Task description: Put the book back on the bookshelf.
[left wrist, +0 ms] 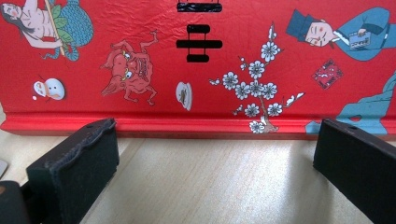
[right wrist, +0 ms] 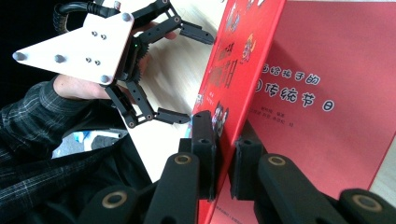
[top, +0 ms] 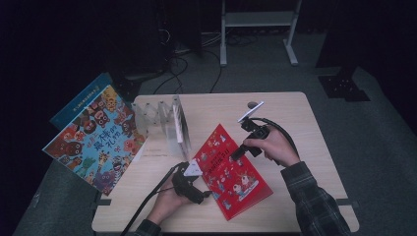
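Note:
A red picture book [top: 231, 177] lies on the table, its front cover raised along one edge. My right gripper [top: 237, 153] is at the book's upper edge; in the right gripper view its jaws [right wrist: 224, 158] are shut on the thin red cover [right wrist: 243, 51], with a red title page showing behind it. My left gripper [top: 205, 194] sits at the book's lower left side, open. In the left gripper view its pads [left wrist: 74, 163] stand wide apart just short of the book's edge [left wrist: 187, 123], with nothing between them. From the right gripper view the left gripper [right wrist: 194, 77] looks spread open.
A colourful picture book [top: 93, 142] overhangs the wooden table [top: 295, 123] at its left side, with a blue book [top: 78, 101] behind it. A clear plastic book rack [top: 167, 120] stands at the back left. Cables and a white frame [top: 258, 19] are on the floor beyond.

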Demonstrator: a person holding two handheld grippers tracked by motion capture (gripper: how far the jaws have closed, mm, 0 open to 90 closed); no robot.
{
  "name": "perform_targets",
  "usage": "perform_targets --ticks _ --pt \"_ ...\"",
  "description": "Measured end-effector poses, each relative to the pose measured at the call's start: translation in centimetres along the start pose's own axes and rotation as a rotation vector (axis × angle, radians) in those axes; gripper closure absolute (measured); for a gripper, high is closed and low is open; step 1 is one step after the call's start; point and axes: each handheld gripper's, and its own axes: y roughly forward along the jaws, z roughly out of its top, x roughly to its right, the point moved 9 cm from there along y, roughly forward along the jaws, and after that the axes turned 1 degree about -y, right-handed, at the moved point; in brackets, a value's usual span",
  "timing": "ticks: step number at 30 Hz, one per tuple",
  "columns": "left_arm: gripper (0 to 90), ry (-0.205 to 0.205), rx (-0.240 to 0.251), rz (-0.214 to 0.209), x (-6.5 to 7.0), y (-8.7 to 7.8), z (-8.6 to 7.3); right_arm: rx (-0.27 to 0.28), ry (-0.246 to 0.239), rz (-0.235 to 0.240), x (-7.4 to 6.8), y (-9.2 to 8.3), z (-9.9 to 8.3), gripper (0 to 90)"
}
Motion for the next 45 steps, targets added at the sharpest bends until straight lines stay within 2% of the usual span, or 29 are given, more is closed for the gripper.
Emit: perform_targets --ticks 8,13,15,19,24,28,33,38,43,45 --pt "0.0 -0.001 -0.002 0.000 0.0 0.0 0.0 -0.011 -0.002 -0.007 -0.4 0.0 0.2 82.5" --pt "0.0 -0.012 0.004 0.001 -0.2 -0.2 -0.1 0.047 0.005 -0.019 -0.5 -0.4 0.4 85.3" --pt "0.0 -0.040 0.014 -0.007 -0.3 -0.3 0.0 0.075 -0.001 -0.022 -0.5 -0.7 0.4 86.0" --pt "0.0 -0.072 0.067 -0.012 -0.5 -0.8 0.5 0.140 -0.020 -0.019 -0.7 -1.6 0.2 87.2" --pt "0.0 -0.085 0.115 -0.017 -0.7 -1.5 1.2 0.246 -0.074 -0.014 -1.1 -3.0 -0.4 87.7" --pt "0.0 -0.092 0.161 -0.023 -0.8 -2.0 1.8 0.353 -0.123 -0.025 -1.2 -4.0 -1.0 87.8" --pt "0.0 -0.117 0.216 -0.054 -1.2 -2.6 3.0 0.447 -0.166 -0.042 -1.6 -5.2 -1.9 87.8" --pt "0.0 -0.159 0.291 -0.091 -1.9 -2.9 4.8 0.519 -0.200 -0.043 -2.1 -6.3 -2.5 87.9" --pt "0.0 -0.161 0.339 -0.113 -2.1 -2.8 6.6 0.577 -0.230 -0.029 -3.2 -7.3 -2.8 87.9" --pt "0.0 -0.169 0.374 -0.137 -2.0 -2.9 7.5 0.593 -0.247 -0.020 -3.6 -7.7 -2.9 87.9"
